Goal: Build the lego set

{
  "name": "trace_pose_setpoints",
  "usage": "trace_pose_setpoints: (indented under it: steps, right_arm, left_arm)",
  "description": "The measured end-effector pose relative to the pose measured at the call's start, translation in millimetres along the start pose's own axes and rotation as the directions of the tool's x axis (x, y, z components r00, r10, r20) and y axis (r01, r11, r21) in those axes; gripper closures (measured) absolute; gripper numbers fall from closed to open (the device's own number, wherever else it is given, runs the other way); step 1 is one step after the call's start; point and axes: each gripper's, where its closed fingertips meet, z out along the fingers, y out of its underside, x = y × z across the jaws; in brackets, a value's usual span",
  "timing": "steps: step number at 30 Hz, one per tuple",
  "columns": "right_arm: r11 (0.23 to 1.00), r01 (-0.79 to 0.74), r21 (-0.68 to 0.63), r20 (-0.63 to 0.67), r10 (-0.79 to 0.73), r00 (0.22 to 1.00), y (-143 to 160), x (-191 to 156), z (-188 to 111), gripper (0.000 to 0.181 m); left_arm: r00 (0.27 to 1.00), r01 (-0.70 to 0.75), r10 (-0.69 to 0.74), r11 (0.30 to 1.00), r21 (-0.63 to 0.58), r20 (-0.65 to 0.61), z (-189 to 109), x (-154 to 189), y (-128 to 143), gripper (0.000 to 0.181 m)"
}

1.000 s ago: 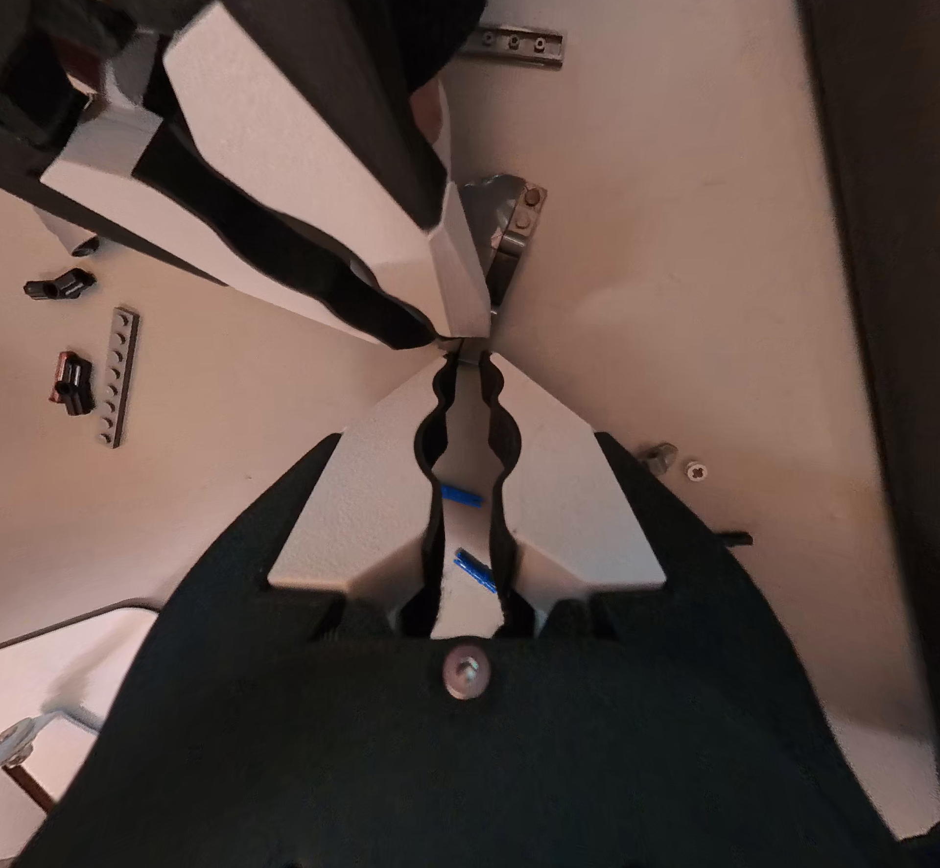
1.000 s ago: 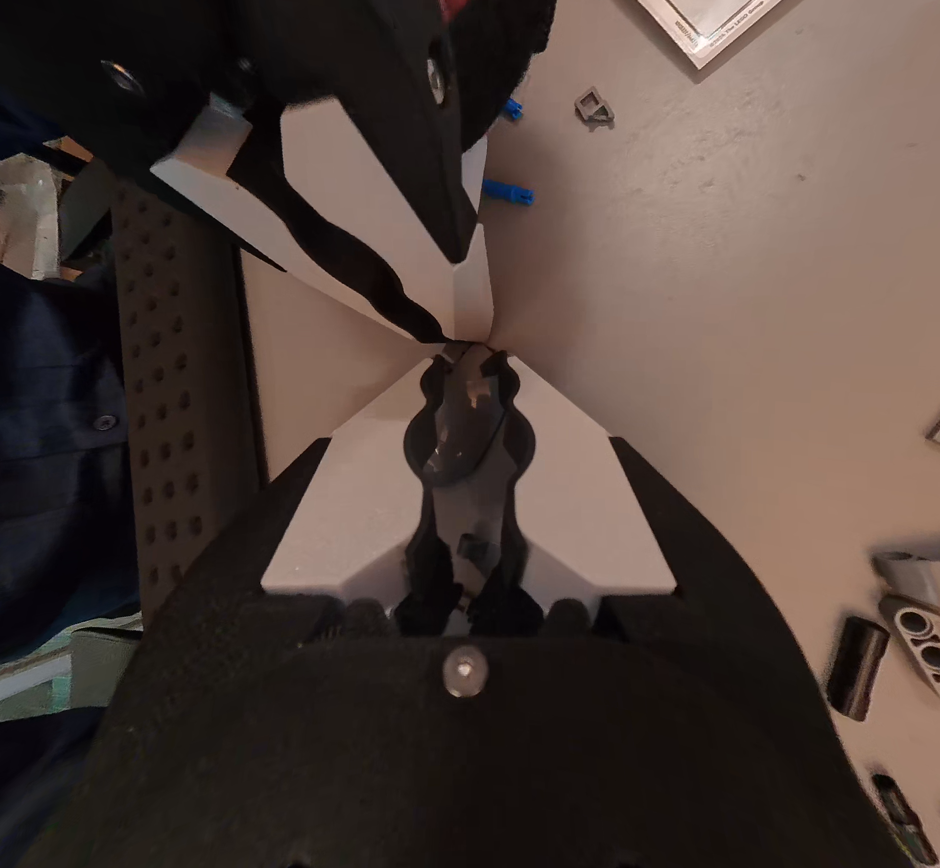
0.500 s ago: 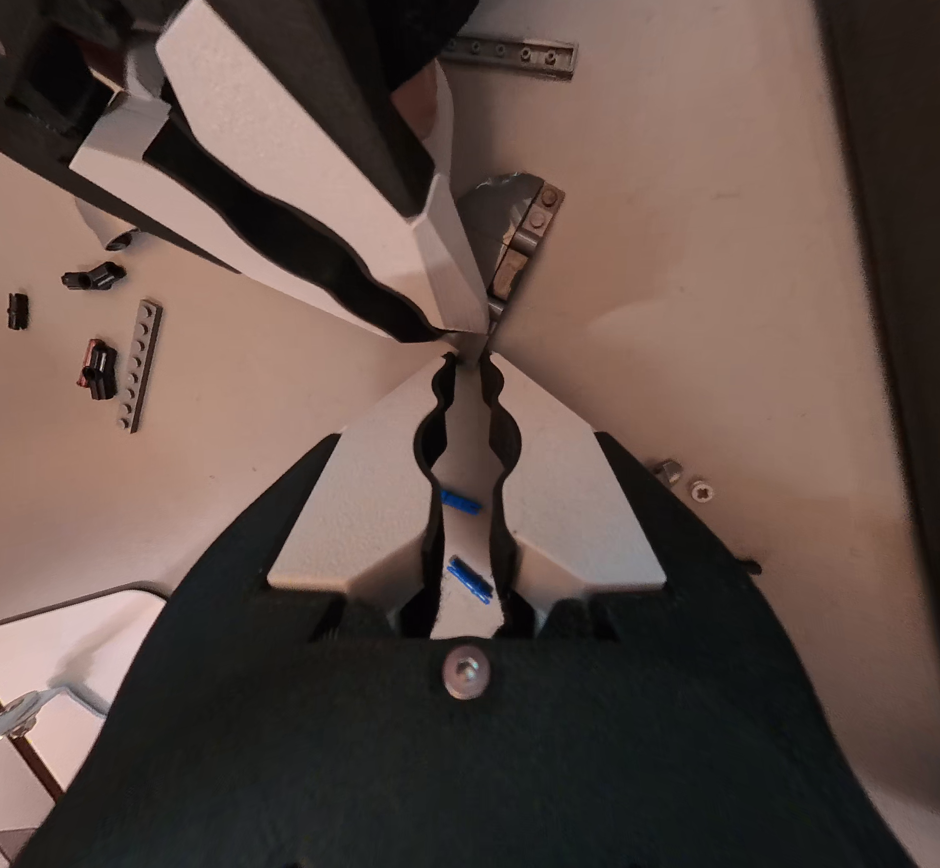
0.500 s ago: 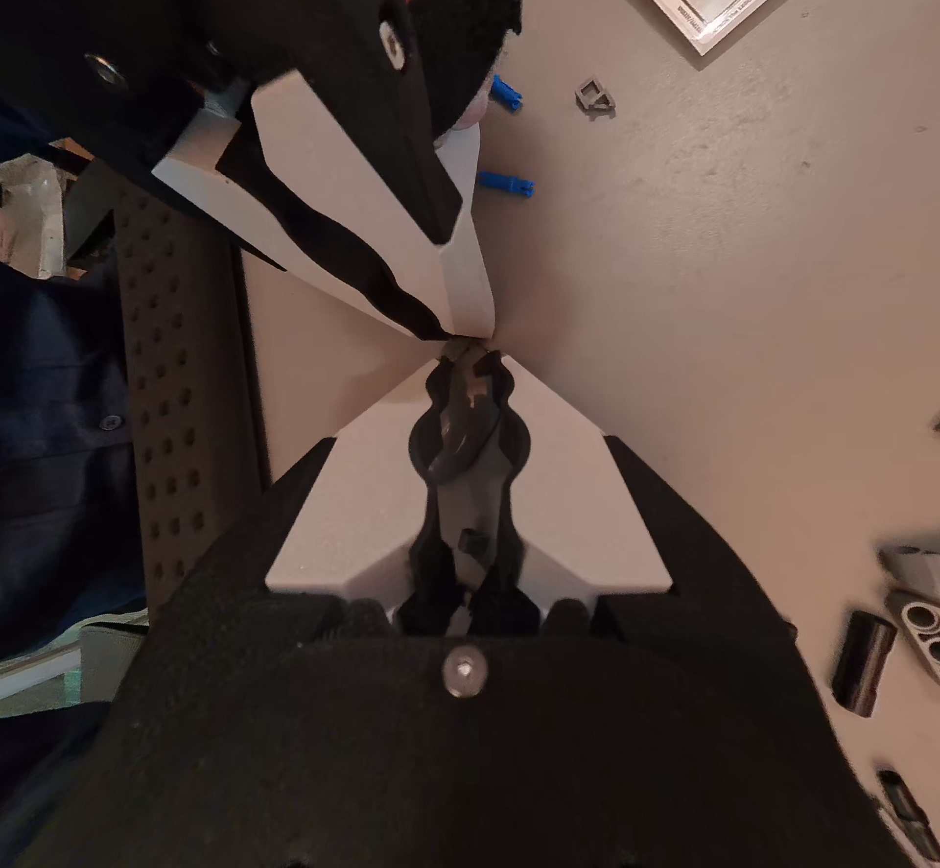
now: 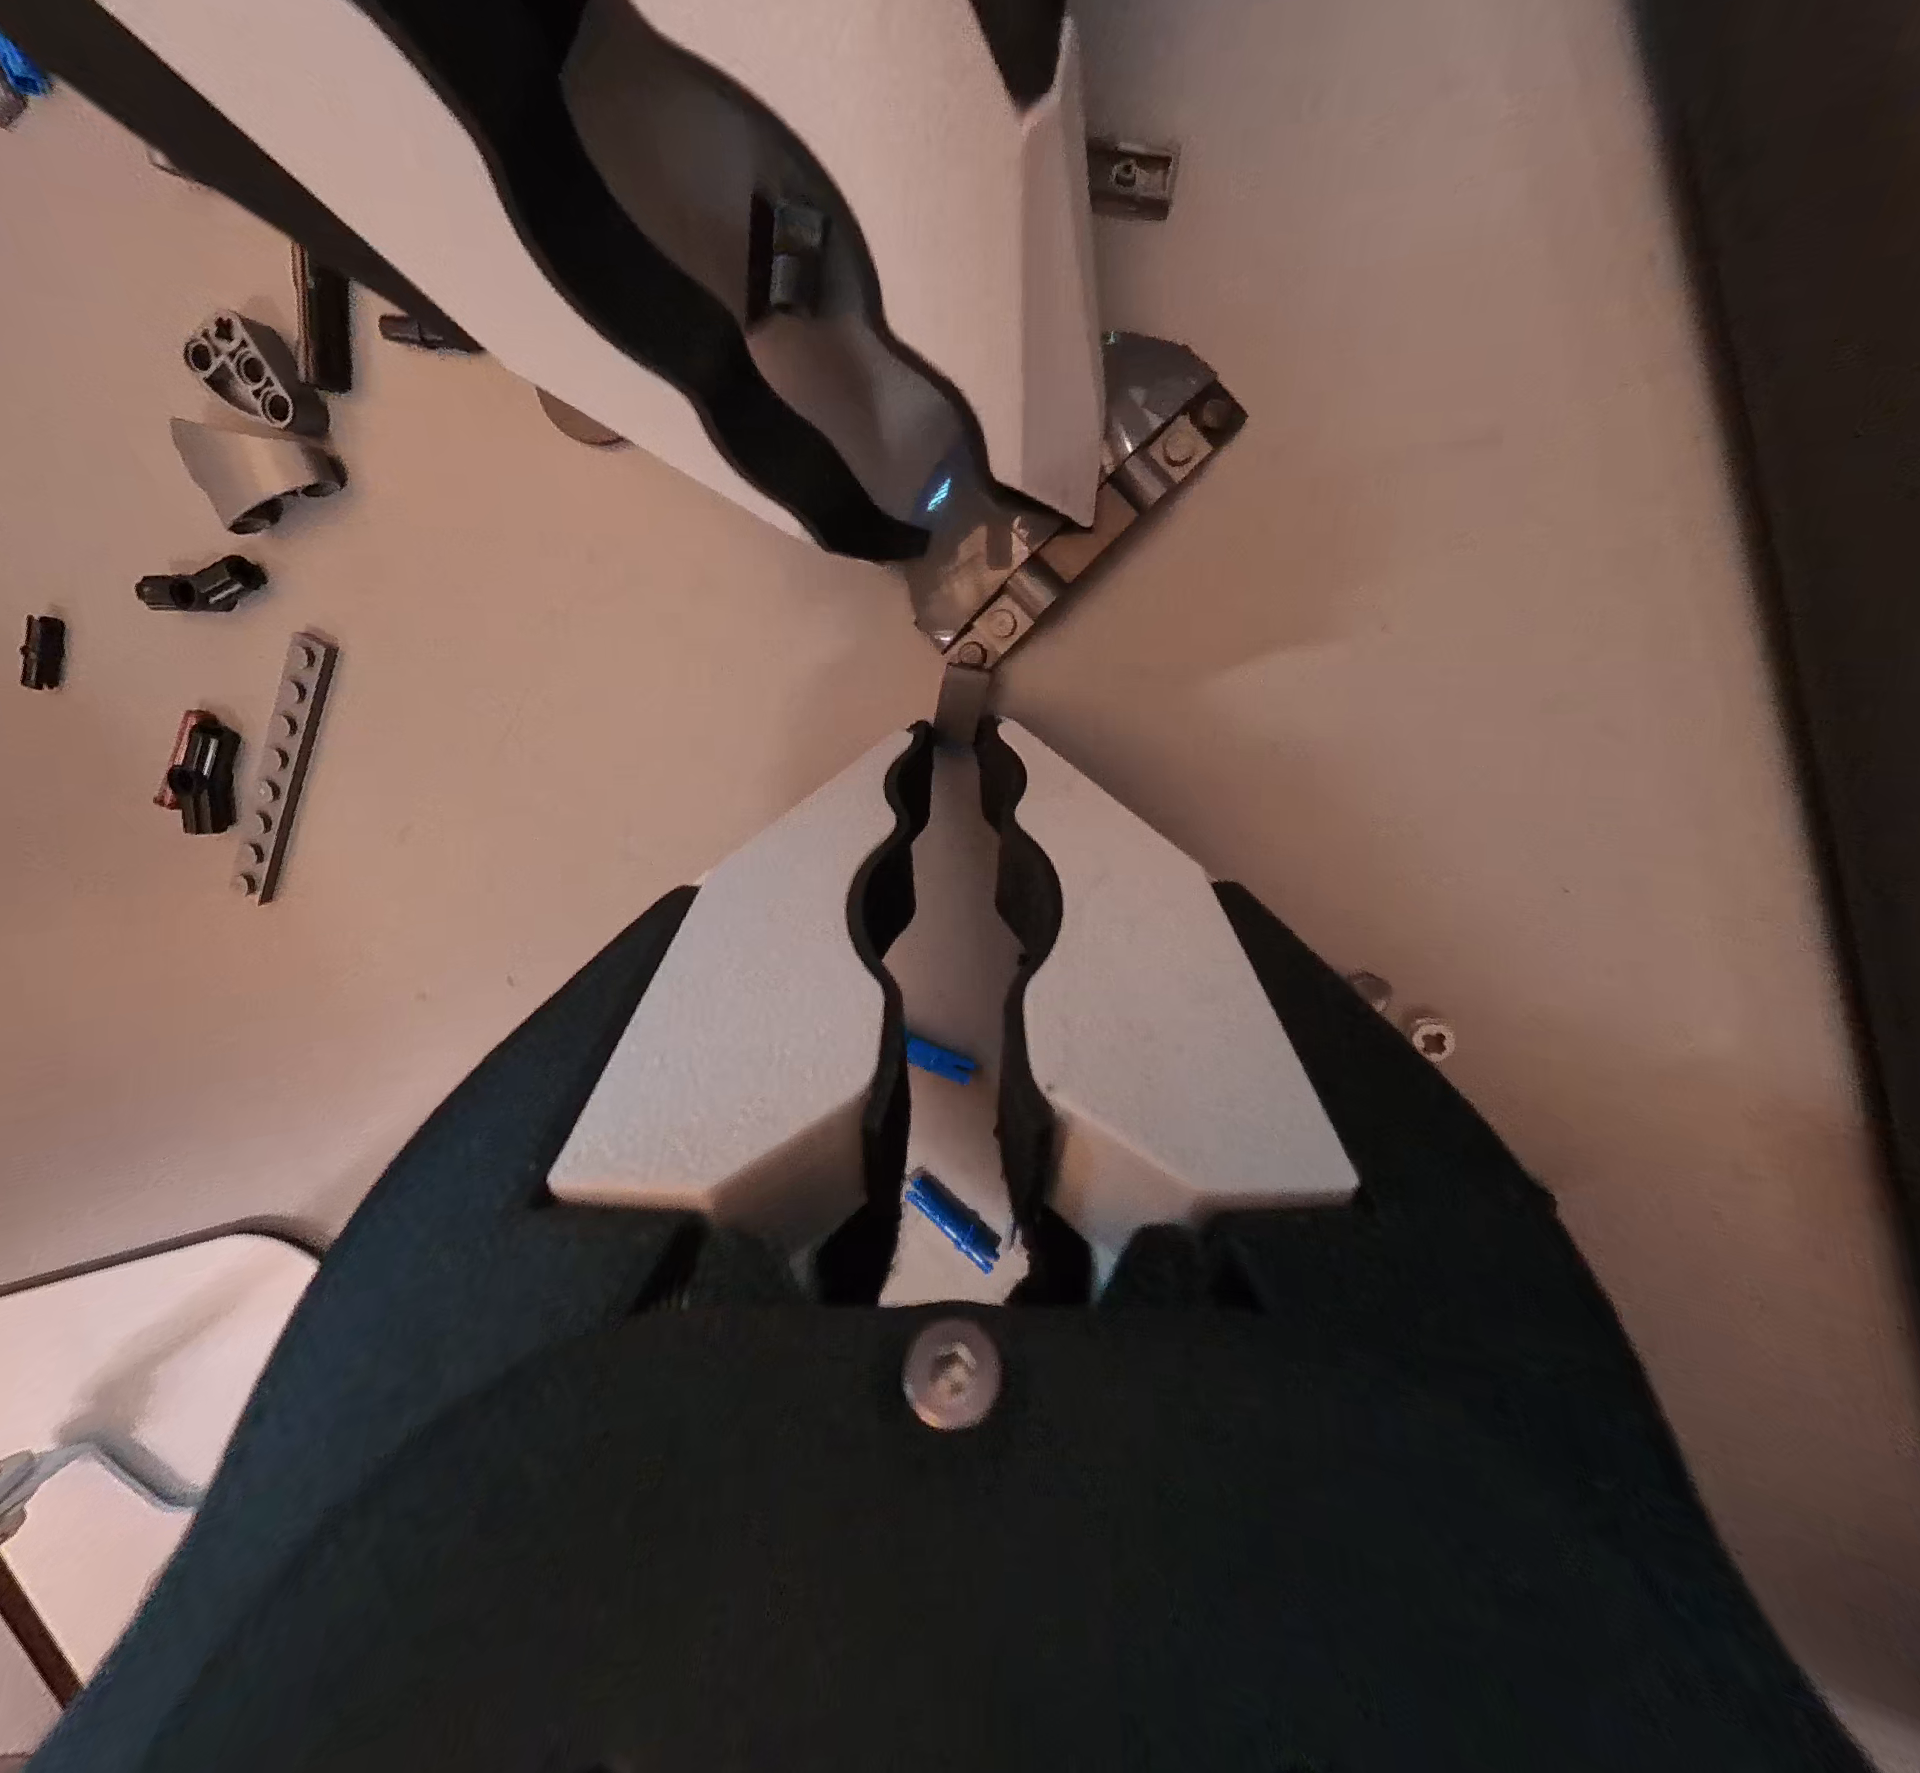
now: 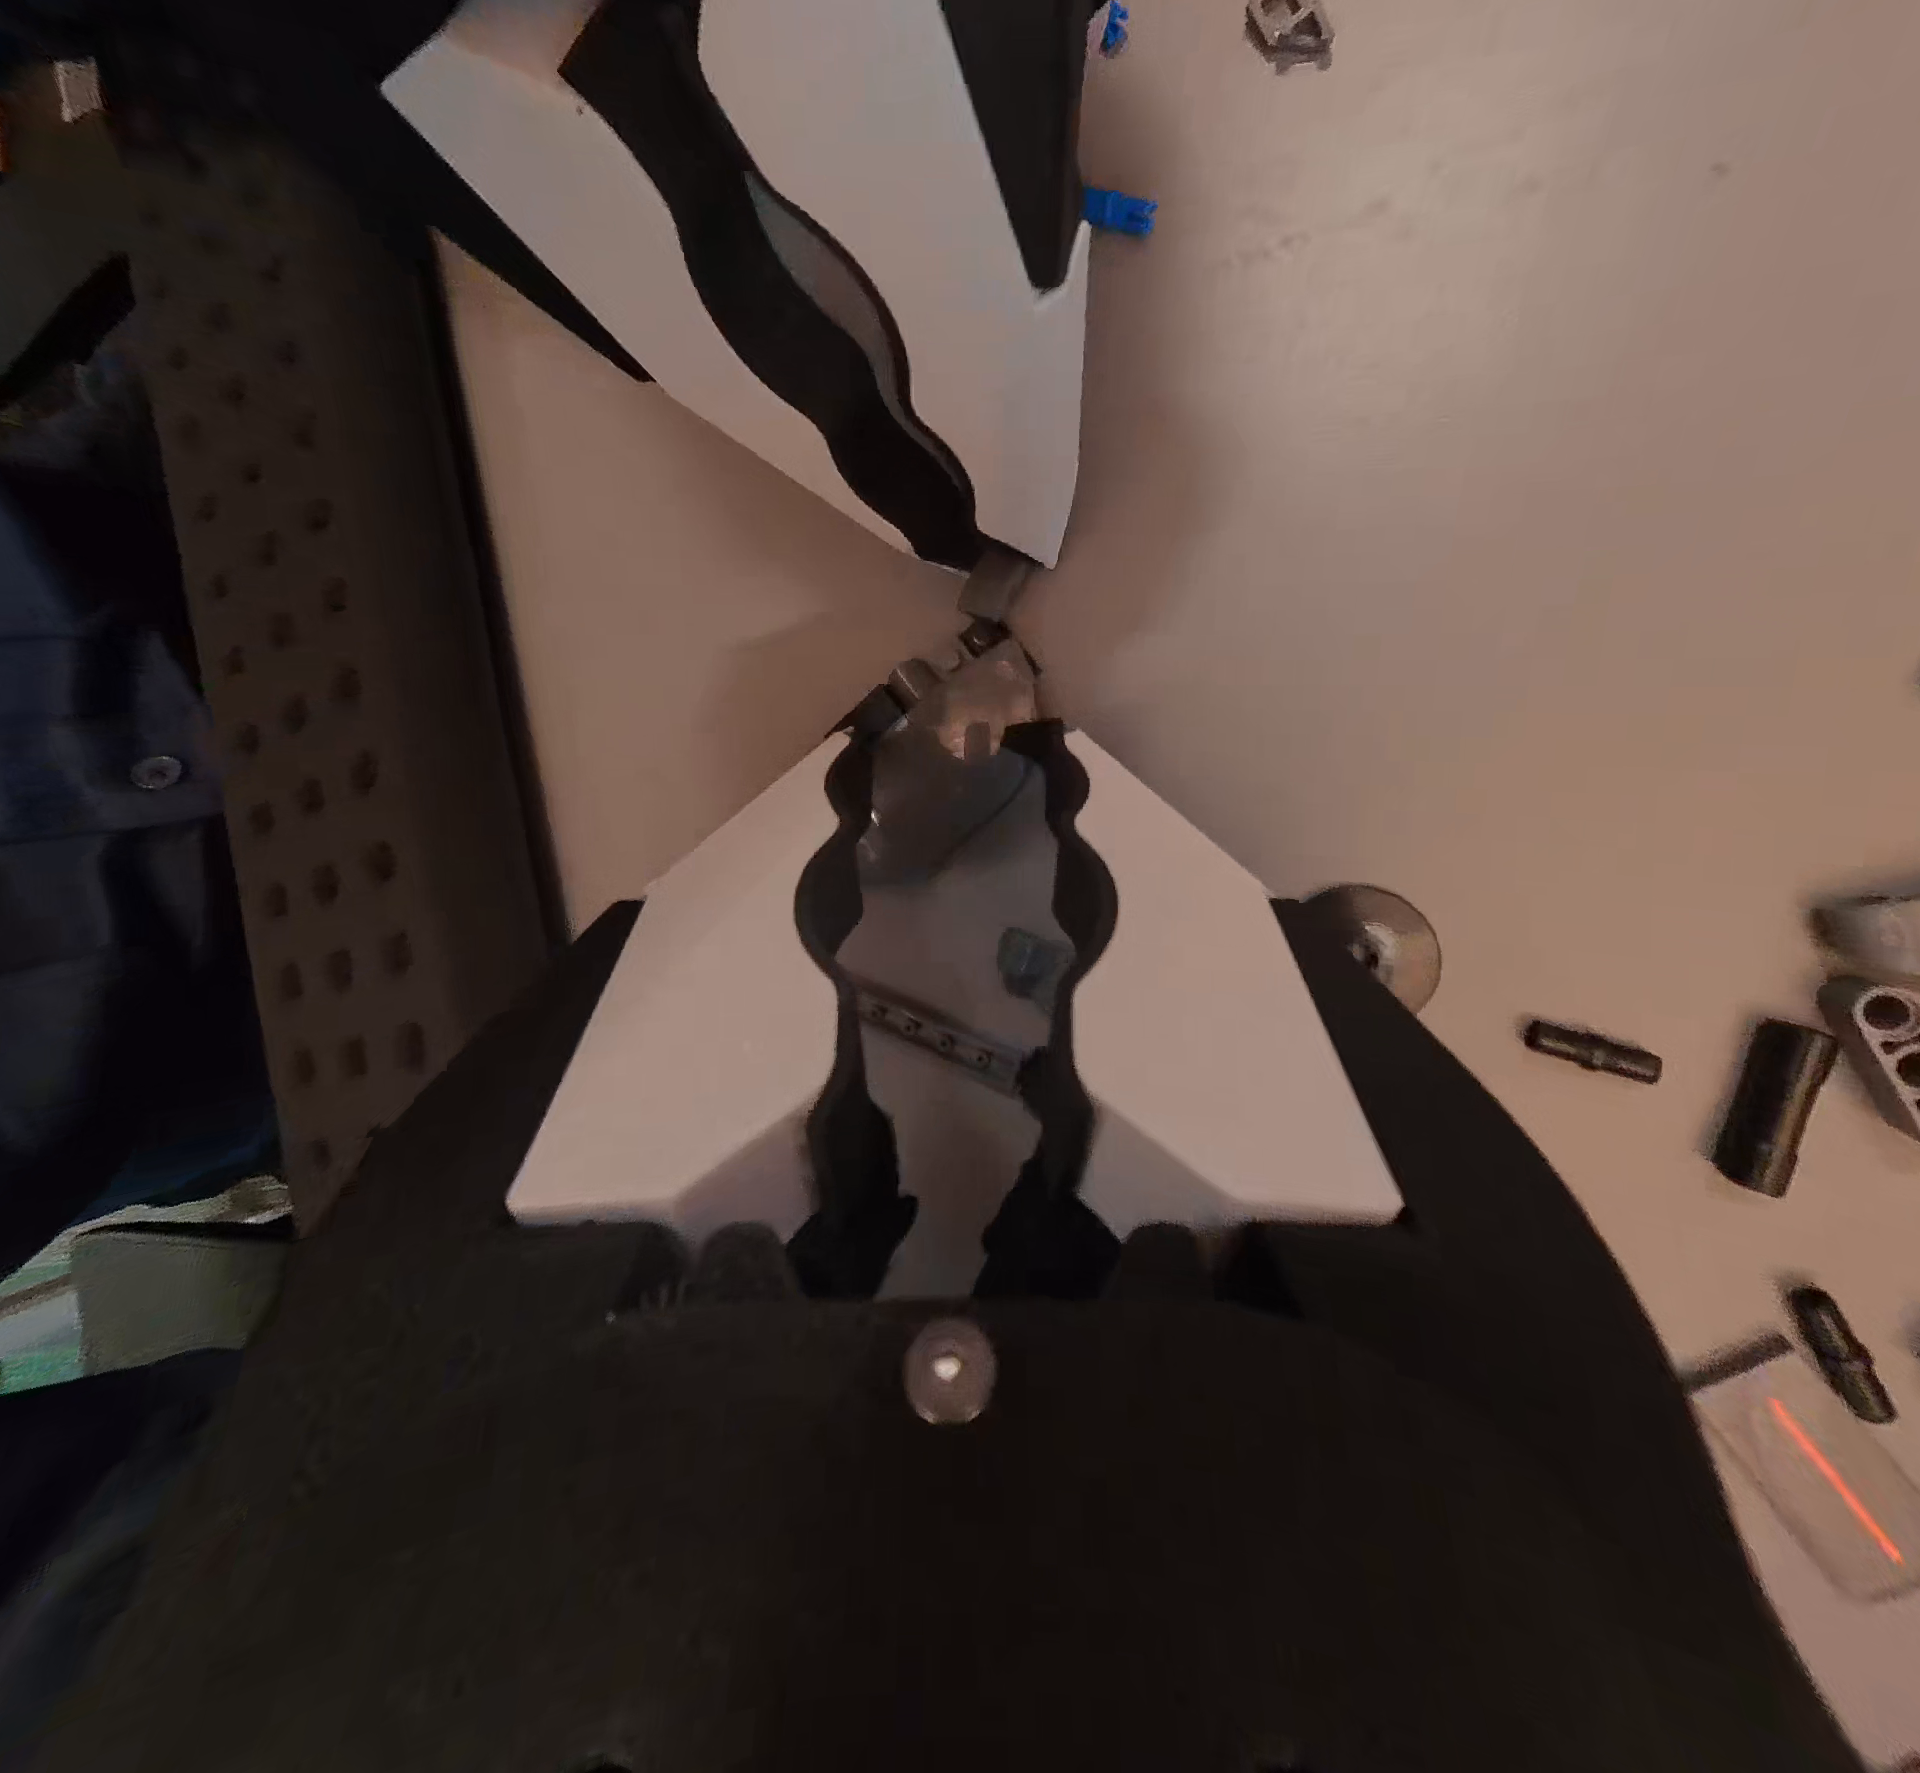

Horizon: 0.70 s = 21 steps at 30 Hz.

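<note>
Left gripper (image 5: 954,734): fingers nearly closed, pinching a small grey piece (image 5: 961,700) at the tips. Right gripper (image 6: 961,755): fingers clamped on a grey lego assembly (image 6: 956,715) at 12 o'clock. Piece and assembly nearly touch above the table (image 5: 1351,476); contact possibly made, view blurred.
</note>
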Motion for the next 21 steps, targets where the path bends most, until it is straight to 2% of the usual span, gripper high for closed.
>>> trace_pose_setpoints:
  steps: [21]
  right_arm:
    - [0.999,0.042,0.027,0.062,-0.044,0.997,-4.1,-8.5,6.6,0.152]
  left_arm:
    - [0.991,-0.13,0.132,0.988,-0.08,0.028,-2.0,11.4,-1.6,0.175]
